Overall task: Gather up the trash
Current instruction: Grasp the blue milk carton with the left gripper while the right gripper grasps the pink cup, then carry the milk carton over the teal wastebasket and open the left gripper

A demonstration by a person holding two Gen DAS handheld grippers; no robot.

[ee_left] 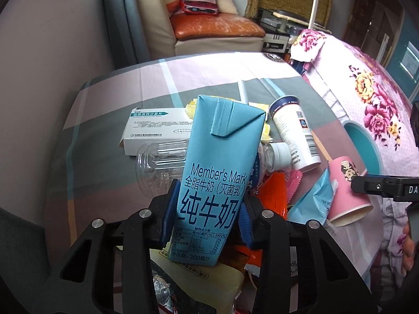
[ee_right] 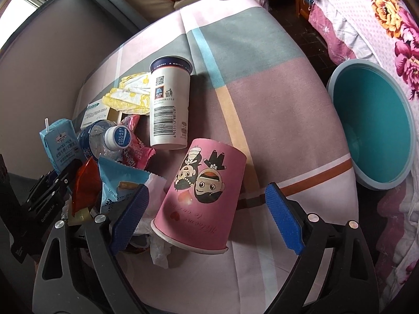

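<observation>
The left claw [ee_left: 209, 217] is clamped on the blue milk carton [ee_left: 220, 172], holding it upright and lifted above the heap, so one piece of trash is in hand but not yet binned. The right claw [ee_right: 207, 219] stands wide apart around the pink paper cup [ee_right: 201, 198], which lies tipped on the counter [ee_right: 275, 120]; neither pad touches it.

Just beyond, nearly everything is left: crumpled wrappers [ee_right: 115, 183], a clear plastic bottle [ee_left: 159, 164], a white Aldi cup [ee_right: 169, 104] on its side, a yellow tissue [ee_right: 125, 94] and a medicine box [ee_left: 154, 128].

The teal bin [ee_right: 374, 120] sits off the counter's right edge, and what shows of its inside looks empty. The counter between the pile and that edge is bare cloth, giving an open path. The far side is also bare, with a sofa [ee_left: 214, 28] well beyond.
</observation>
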